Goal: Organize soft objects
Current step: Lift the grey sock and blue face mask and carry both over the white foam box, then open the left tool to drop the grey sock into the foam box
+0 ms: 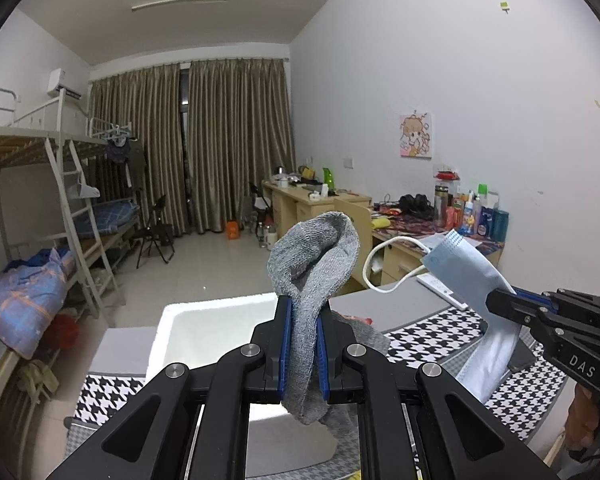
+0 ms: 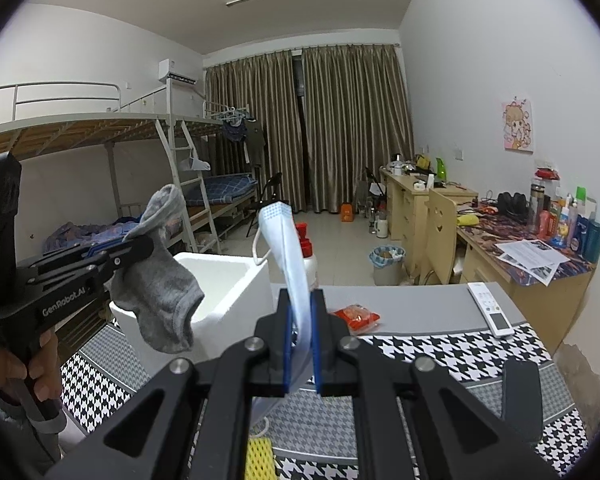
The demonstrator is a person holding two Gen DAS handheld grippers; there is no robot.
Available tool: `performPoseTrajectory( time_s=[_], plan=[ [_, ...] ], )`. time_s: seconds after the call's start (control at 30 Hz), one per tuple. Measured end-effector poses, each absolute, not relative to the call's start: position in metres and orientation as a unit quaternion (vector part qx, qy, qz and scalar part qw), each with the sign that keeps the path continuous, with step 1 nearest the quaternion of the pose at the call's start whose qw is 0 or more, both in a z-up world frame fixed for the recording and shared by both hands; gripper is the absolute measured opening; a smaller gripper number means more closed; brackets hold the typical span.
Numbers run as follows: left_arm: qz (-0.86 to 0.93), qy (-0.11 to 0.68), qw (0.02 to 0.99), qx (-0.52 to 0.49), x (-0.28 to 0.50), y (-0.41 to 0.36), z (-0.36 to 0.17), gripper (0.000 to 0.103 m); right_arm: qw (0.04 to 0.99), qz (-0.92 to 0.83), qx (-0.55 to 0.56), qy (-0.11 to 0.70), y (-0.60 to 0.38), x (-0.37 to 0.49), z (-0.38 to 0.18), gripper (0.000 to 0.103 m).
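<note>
My left gripper [image 1: 303,320] is shut on a grey sock [image 1: 316,256] and holds it in the air above the near edge of a white foam box [image 1: 188,320]. The sock [image 2: 160,292] hangs beside the box [image 2: 236,280] in the right wrist view. My right gripper [image 2: 300,312] is shut on a light blue face mask [image 2: 288,248] with white ear loops, held upright above the table. In the left wrist view the mask [image 1: 472,280] and right gripper [image 1: 496,300] are to the right of the sock.
The table has a black-and-white houndstooth cloth [image 2: 440,356]. On it lie a red snack packet [image 2: 356,316], a white remote [image 2: 492,312] and a yellow mesh item [image 2: 260,460]. A red-capped bottle [image 2: 306,256] stands behind the box. Desks and a bunk bed lie beyond.
</note>
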State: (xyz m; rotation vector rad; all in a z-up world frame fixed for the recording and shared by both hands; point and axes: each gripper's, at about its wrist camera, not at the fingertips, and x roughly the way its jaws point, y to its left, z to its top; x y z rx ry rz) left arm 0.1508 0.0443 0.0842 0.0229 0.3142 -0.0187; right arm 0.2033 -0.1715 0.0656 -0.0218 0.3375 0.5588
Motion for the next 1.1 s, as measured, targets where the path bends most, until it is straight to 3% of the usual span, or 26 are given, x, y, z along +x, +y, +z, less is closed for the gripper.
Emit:
performPoseTrajectory(
  time_s=[1.1],
  plan=[
    [0.071,0.167,0.983,0.001,0.182,0.090,0.079,0.012,0.936,0.309,-0.036,0.167,-0.122,0.220,0.079,0.011]
  ],
)
